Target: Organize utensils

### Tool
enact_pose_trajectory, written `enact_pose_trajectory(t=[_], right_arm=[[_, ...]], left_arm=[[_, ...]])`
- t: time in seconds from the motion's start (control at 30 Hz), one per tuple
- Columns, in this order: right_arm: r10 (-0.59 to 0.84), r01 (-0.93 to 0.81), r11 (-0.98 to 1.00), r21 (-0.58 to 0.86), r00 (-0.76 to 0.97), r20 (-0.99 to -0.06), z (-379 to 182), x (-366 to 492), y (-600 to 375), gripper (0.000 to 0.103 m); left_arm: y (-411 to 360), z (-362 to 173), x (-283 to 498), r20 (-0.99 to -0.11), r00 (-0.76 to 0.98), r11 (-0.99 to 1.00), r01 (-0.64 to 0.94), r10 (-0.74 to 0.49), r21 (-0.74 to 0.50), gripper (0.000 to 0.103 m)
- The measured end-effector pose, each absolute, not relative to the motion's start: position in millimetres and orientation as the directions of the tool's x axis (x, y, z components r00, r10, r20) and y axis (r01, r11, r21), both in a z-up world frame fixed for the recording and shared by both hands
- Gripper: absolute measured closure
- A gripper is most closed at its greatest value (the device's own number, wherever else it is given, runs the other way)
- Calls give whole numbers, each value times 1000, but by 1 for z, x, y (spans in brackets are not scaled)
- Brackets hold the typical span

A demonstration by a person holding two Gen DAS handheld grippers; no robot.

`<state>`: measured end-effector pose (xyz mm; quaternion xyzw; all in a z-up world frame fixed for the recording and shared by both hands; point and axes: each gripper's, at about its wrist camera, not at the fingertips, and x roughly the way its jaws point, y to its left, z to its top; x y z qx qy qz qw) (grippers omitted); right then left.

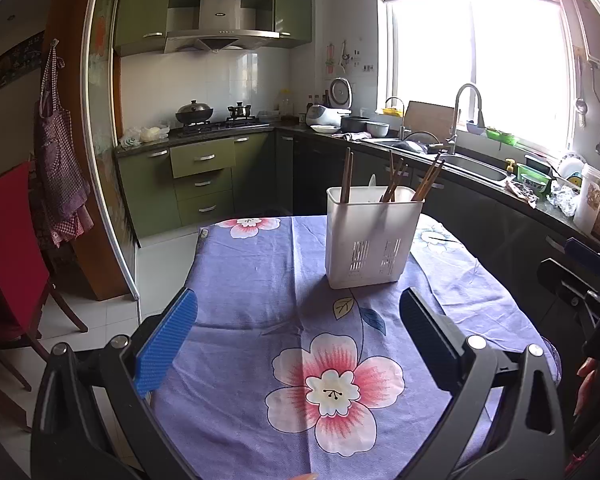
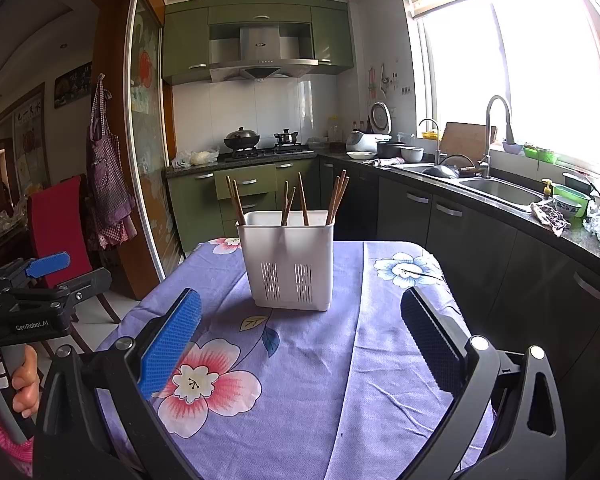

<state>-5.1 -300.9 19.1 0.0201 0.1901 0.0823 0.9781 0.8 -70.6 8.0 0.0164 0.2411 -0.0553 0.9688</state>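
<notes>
A white plastic utensil holder (image 1: 372, 236) stands upright on a table with a purple floral cloth (image 1: 268, 280). Several brown wooden chopsticks (image 1: 396, 180) stand in it, leaning in different compartments. In the right wrist view the holder (image 2: 288, 260) and chopsticks (image 2: 292, 200) are just ahead. My left gripper (image 1: 298, 332) is open and empty, short of the holder. My right gripper (image 2: 300, 340) is open and empty, also short of the holder. The left gripper shows at the left edge of the right wrist view (image 2: 48, 264).
A kitchen counter with a sink (image 2: 496, 190) and dishes runs along the right. Green cabinets and a stove (image 2: 260, 152) are at the back. A red-covered chair (image 2: 58, 224) stands left of the table.
</notes>
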Motion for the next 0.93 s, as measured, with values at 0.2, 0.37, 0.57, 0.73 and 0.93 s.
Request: enact_pose_trajectory(t=[0.2,0.37,0.57,0.73,0.93], right_arm=[[168,-153,986,71,913,-371,19,-4,-301,4],[168,-153,986,71,913,-371,19,-4,-302,4],[167,-151,986,72,912,-375,17,-4,-302,4],[167,-151,986,73,910,-379,15,-3,-301,4],[166,-147,986,77,907,-386,14,-1,-300,4]], left_arm=[[-71,7,3,-483,868,991,132,-117,-3,7],[-71,5,6,-492,861,990,137,-126,-13,7],[-71,5,10,-494,863,992,124,-107,2,7],[-72,0,14,-521,848,993,118,-101,-1,7],[-69,-2,19,-520,851,995,96,-77,10,7]])
